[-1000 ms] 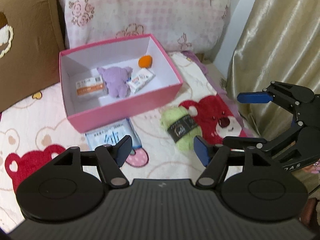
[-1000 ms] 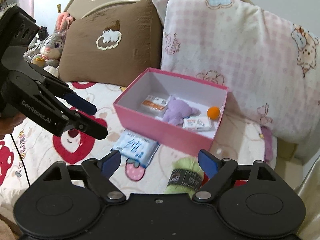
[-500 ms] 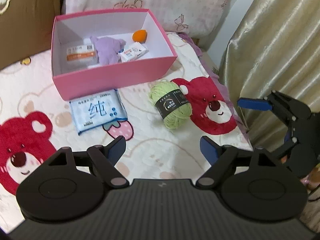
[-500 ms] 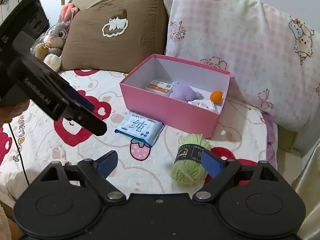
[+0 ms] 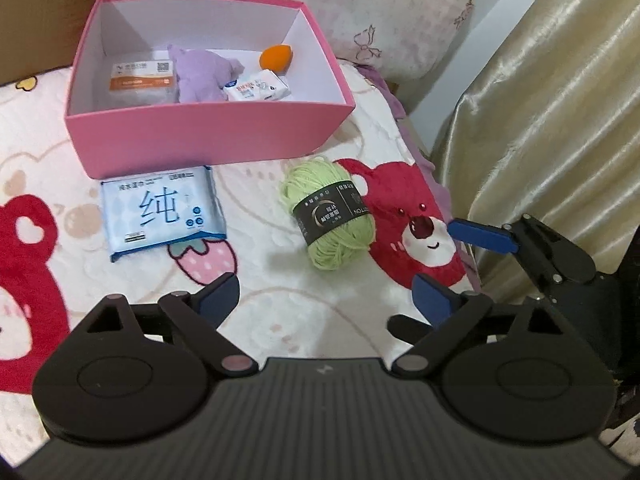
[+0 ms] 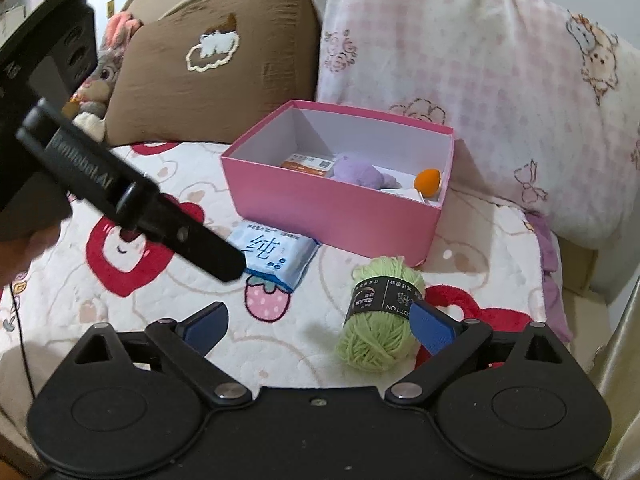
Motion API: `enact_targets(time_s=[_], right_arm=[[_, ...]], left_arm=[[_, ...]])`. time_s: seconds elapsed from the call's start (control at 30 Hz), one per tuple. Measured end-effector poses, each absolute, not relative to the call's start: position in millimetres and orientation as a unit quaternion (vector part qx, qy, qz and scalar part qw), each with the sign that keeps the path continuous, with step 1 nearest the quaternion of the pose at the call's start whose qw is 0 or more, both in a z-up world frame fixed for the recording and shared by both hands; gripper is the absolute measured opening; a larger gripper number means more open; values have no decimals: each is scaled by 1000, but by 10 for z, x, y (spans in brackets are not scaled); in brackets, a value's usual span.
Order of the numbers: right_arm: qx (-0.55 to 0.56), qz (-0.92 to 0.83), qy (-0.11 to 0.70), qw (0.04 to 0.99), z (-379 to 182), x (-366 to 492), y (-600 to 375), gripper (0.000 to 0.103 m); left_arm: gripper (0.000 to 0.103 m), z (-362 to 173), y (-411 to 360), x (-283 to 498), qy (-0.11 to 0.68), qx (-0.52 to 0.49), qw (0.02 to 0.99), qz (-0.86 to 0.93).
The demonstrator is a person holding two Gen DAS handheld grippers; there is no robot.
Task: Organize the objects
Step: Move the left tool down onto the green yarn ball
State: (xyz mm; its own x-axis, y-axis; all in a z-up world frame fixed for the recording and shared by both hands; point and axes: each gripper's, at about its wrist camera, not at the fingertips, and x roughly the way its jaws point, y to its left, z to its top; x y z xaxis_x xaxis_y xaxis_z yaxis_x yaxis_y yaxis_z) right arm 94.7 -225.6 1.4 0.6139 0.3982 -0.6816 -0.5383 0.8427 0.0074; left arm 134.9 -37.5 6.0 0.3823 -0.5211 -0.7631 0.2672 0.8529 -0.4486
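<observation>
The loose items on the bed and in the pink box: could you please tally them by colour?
Orange: 2, the sponge and the orange-labelled packet
Purple: 1, the plush toy
White: 1, the tissue pack
Blue: 1, the wipes pack
Green: 1, the yarn ball
Total: 6

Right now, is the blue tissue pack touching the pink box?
Cannot tell. In the left wrist view the blue tissue pack lies right at the foot of the pink box, its top edge meeting the wall, but no view shows contact or gap plainly.
</observation>
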Motion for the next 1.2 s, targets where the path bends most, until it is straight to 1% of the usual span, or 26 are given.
enact_targets(time_s=[0.17, 0.47, 0.6, 0.7, 0.9, 1.0, 1.07, 1.2], right_arm=[[-101, 270, 327, 900, -222, 1004, -2275, 99], [-63, 253, 324, 909, -512, 1219, -2341, 99], [-37, 244, 346, 905, -684, 1326, -2382, 99], [0, 266, 369, 891, -812, 1384, -2454, 99], [-18, 247, 343, 906, -825, 1351, -2483, 100], [-16, 244, 349, 905, -854, 1413, -2500, 100], [-24, 243, 347, 905, -897, 1450, -2485, 100], [-20, 221, 359, 907, -1000, 1564, -2499, 100]], left_arm=[[94, -42, -477, 1388, 473, -102, 844, -231], [94, -285, -554, 1519, 449, -127, 856, -221], [94, -408, -616, 1574, 440, -132, 859, -224], [94, -487, -709, 1638, 442, -103, 867, -206], [94, -640, -857, 1681, 443, -83, 865, -223], [94, -730, -937, 1720, 440, -91, 864, -225], [91, -804, -990, 1769, 455, -99, 857, -221], [91, -894, -1058, 1799, 452, -104, 857, -224]])
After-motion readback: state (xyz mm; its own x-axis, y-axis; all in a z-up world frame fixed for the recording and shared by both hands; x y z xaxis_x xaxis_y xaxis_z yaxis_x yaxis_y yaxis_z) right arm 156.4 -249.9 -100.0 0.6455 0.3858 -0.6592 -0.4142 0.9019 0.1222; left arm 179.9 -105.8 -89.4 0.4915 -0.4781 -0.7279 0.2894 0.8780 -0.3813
